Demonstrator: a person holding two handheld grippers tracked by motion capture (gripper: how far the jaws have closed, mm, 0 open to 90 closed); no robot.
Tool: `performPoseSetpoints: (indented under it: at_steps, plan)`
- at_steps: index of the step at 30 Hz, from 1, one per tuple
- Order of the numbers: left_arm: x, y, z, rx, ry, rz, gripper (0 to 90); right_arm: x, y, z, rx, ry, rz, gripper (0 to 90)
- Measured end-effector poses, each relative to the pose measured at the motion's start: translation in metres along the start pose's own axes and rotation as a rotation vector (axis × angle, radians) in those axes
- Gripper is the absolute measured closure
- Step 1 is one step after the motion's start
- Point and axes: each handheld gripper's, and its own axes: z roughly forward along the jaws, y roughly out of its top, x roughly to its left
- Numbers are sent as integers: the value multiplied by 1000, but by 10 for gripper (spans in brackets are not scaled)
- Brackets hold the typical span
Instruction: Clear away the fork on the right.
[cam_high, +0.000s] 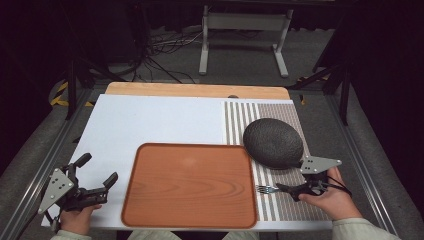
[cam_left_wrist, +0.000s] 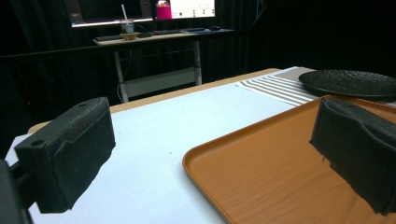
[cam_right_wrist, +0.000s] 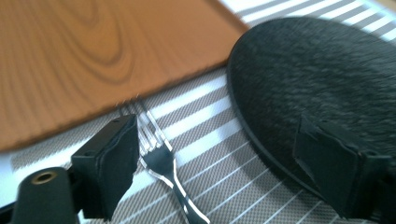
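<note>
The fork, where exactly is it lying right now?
In the high view the fork lies on the striped placemat at the table's right side, just right of the wooden tray and in front of the dark plate, between the right claw's open jaws.

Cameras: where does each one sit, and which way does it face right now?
High view: above the person's side, looking forward and down on the brown wooden tray; both hands, left gripper, right gripper.
Left gripper view: low, along its open jaws across the tray toward a desk.
Right gripper view: down on the silver metal fork lying between its jaws.
Shared: the round black textured plate.
</note>
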Motion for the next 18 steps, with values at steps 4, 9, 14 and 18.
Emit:
performPoseSetpoints:
  at_steps: [4,9,14,18]
  plan:
    - [0,0,0,0,0,-1,4,-1,-1,4,55,32,-23,174]
    - [0,0,0,3,-1,0,4,-3,-1,6,105,69,-45,200]
    - [0,0,0,2,-2,-2,4,-4,11,2,232,55,-131,239]
    - [0,0,0,0,-2,1,4,-5,25,1,309,90,-176,244]
